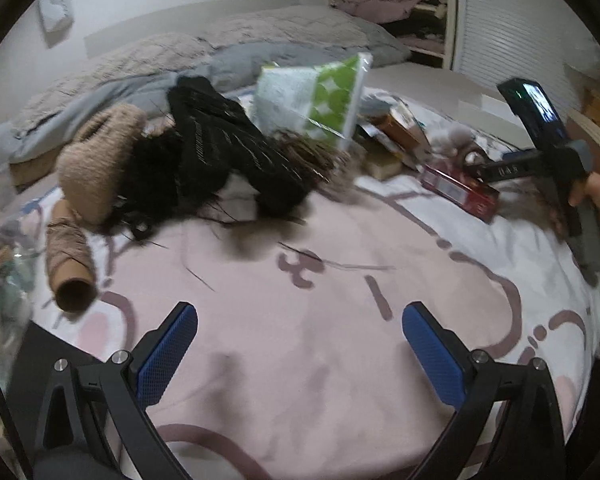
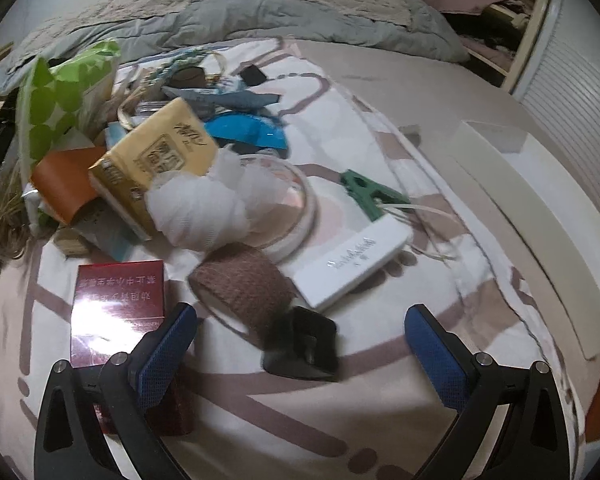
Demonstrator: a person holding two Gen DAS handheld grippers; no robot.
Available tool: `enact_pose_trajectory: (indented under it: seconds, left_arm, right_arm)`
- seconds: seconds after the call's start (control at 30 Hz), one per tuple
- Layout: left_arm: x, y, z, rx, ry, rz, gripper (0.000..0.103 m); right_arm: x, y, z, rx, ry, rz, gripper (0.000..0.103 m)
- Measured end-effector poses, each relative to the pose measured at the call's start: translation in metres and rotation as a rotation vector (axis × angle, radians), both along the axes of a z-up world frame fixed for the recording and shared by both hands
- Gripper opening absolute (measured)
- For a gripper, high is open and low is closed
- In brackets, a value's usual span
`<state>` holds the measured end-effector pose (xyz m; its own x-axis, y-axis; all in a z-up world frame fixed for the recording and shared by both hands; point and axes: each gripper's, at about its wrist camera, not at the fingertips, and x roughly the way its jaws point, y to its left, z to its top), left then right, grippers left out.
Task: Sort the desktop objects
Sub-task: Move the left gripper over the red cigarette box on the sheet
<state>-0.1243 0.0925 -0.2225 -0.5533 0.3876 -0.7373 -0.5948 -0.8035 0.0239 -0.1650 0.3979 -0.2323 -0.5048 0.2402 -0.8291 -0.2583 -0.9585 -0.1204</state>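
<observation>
Right claw (image 2: 300, 344) spread and empty, low over the black clip (image 2: 302, 350) on the bed sheet (image 2: 380, 420); left claw (image 1: 300, 344) spread, holding nothing.
Risk: brown tape roll (image 2: 242, 290) touches the clip, red box (image 2: 118, 308) beside left finger; closing may snag either or bunch soft sheet.

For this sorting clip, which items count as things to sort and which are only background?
To sort: red box, brown tape roll, white box, green clip, yellow box, black clip, yarn cone. Both grippers, left and right, are open.

Background: grey duvet, wardrobe shelves, printed sheet.
</observation>
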Motion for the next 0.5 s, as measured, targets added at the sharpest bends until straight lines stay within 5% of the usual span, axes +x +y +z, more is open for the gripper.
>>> enact_pose_trajectory:
  seconds: [0.27, 0.5]
  left_arm:
    - [0.001, 0.004, -0.023, -0.030, -0.104, -0.028, 0.103]
    - [0.000, 0.003, -0.030, -0.034, -0.139, -0.024, 0.103]
  right_arm:
    - [0.003, 0.009, -0.012, -0.009, -0.031, -0.071, 0.103]
    - [0.004, -0.043, -0.001, 0.101, -0.009, 0.119, 0.103]
